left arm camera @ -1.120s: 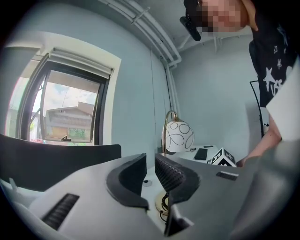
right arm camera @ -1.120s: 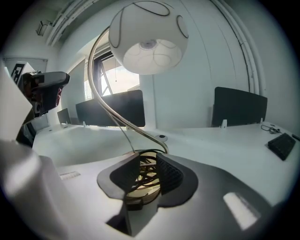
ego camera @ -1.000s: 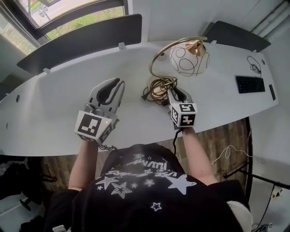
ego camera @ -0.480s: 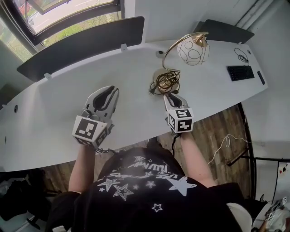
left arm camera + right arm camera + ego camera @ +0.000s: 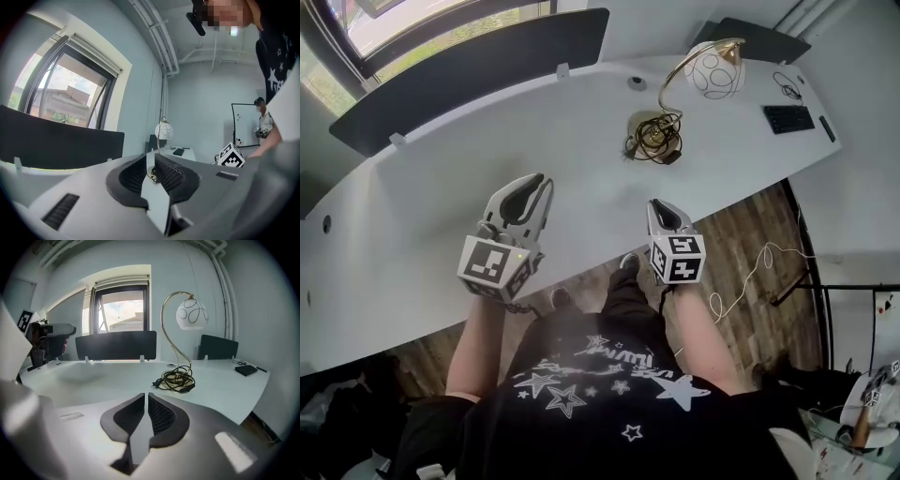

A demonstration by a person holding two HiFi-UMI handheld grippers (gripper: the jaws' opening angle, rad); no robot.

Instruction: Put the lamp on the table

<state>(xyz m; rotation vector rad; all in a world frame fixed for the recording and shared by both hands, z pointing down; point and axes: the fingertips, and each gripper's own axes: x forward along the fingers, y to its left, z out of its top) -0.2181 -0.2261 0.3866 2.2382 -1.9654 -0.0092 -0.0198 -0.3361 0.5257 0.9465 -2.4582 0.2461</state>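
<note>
One white table (image 5: 441,187), wood floor (image 5: 755,239)

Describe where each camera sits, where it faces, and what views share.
Head view: on the person's head, steeply down at the table; shows arms, left gripper, right gripper.
Left gripper view: rides that gripper, faces along its jaws toward the lamp.
Right gripper view: likewise, own jaws toward the lamp.
Shared: the lamp, in all three.

The lamp (image 5: 713,71) pairs polished brass-coloured metal with a smooth, white, glass-like shade (image 5: 192,315); its cord (image 5: 654,145) is glossy black, the table (image 5: 487,159) smooth matt white, the floor (image 5: 759,244) wood plank, and the left gripper (image 5: 540,180) and right gripper (image 5: 660,204) matt grey plastic with black ribbed pads (image 5: 159,417).
</note>
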